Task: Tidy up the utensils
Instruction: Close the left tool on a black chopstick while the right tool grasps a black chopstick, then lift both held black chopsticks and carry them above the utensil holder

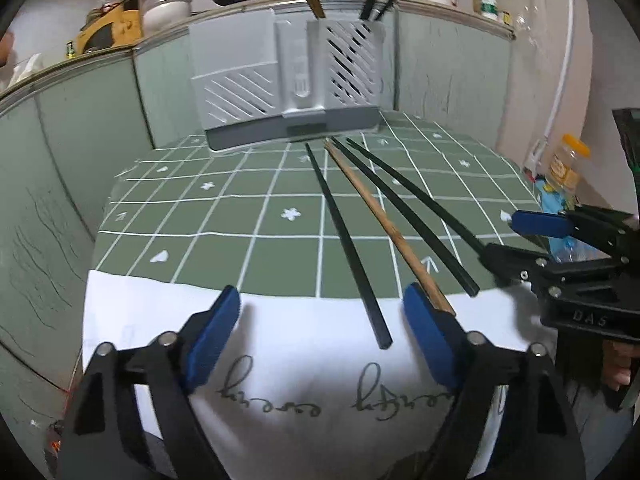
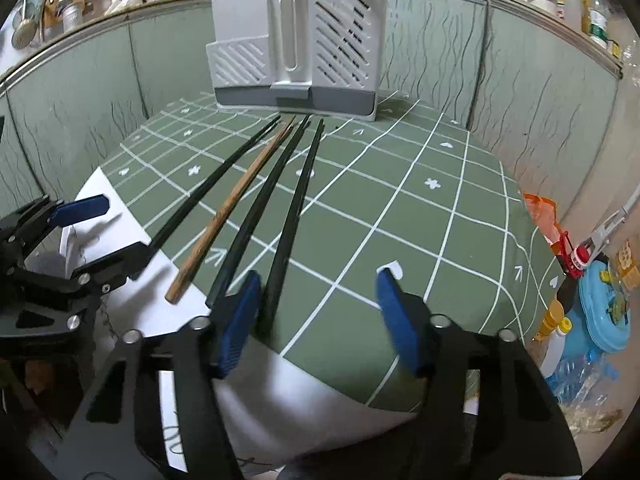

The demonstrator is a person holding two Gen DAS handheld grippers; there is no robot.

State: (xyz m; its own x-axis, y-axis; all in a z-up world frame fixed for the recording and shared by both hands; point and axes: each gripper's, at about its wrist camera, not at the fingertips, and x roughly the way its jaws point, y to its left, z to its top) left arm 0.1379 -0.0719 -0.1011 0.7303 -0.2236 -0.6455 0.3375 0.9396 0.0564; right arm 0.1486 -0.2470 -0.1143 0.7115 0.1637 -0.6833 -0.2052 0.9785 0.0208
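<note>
Three black chopsticks (image 1: pixel 344 236) and one brown wooden chopstick (image 1: pixel 384 224) lie side by side on the green grid tablecloth (image 1: pixel 240 216), tips toward a white and grey utensil holder (image 1: pixel 288 80) at the back. The holder has chopsticks standing in its right compartment. My left gripper (image 1: pixel 320 340) is open over the near ends; its right pad touches the wooden chopstick. My right gripper (image 2: pixel 316 320) is open, its left pad beside the rightmost black chopstick (image 2: pixel 296 208). The wooden chopstick also shows in the right wrist view (image 2: pixel 232 204), as does the holder (image 2: pixel 296 52).
A white printed cloth (image 1: pixel 280 360) covers the table's near edge. Green panels wall the table's back and sides. Shelves behind hold pots and jars. A yellow-lidded jar (image 1: pixel 568 164) and a blue toy (image 2: pixel 604 312) sit off the right side.
</note>
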